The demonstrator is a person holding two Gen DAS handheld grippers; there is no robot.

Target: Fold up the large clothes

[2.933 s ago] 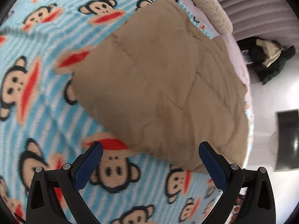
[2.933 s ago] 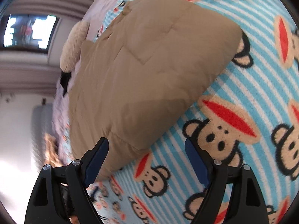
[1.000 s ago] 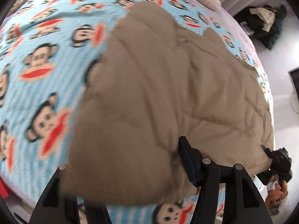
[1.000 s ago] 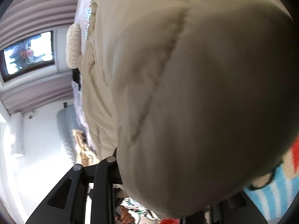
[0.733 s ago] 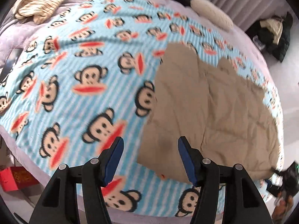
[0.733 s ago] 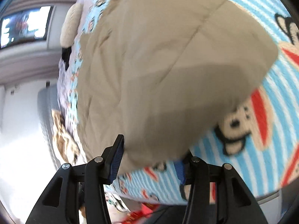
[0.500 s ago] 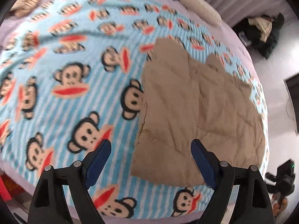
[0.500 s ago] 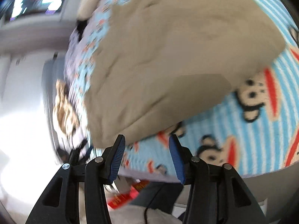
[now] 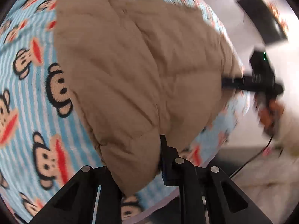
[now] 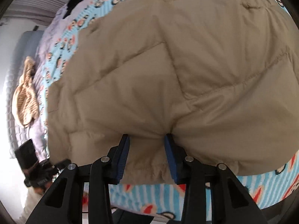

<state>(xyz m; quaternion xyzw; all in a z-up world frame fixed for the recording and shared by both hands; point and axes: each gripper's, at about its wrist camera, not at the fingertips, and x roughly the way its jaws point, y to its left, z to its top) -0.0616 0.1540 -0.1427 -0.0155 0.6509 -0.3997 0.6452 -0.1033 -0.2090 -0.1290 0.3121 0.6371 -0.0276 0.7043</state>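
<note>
While the tan jacket (image 9: 134, 71) lies spread over the blanket (image 9: 28, 97) at the bed's near edge, both claws pinch its hem: the left gripper (image 9: 134, 160) has a near corner bunched between its fingers, and the right gripper (image 10: 146, 156) clamps a fold of the hem.

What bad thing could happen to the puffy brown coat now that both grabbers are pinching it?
The left gripper only bites a puffy corner of the coat, so it could slip out. The right gripper pinches the hem near the bed's edge, so a dropped coat might slide off the monkey blanket. Uneven pulling could also bunch the fold crooked.
</note>
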